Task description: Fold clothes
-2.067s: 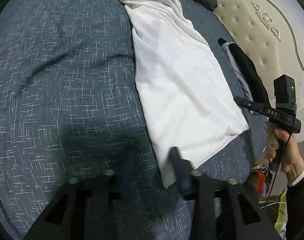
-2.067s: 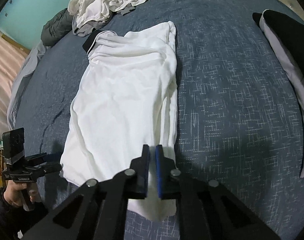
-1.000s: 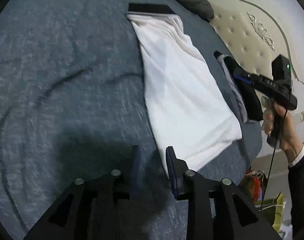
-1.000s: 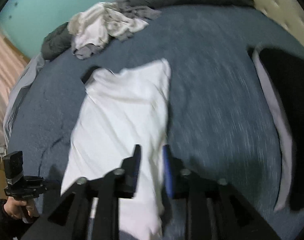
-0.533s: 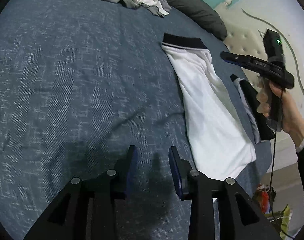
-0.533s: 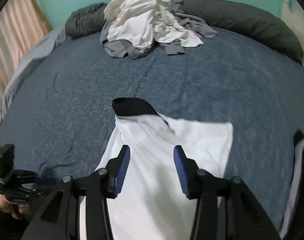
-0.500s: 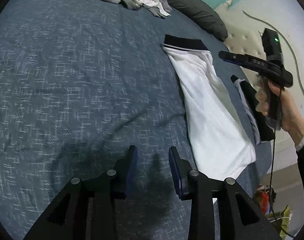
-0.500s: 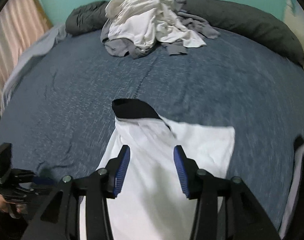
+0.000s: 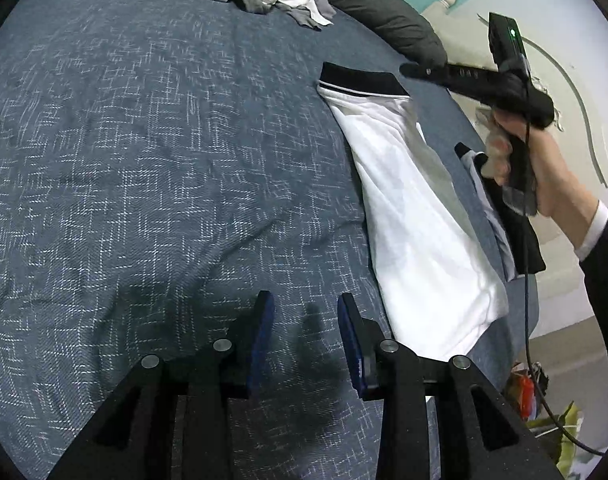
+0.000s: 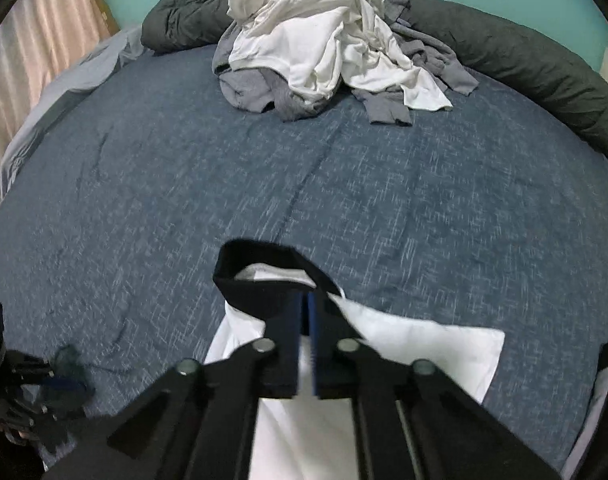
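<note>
The shirt point(image 9: 416, 216), white with a black collar point(image 10: 264, 280), lies folded lengthwise on the blue bed point(image 9: 144, 160), near its edge. Your right gripper point(image 10: 304, 316) sits over the collar with its jaws closed together; whether they pinch the fabric you cannot tell. Your left gripper point(image 9: 306, 332) hangs partly open over bare bedding beside the shirt's hem, holding nothing. A pile of clothes point(image 10: 324, 40) lies at the far side of the bed, well apart.
</note>
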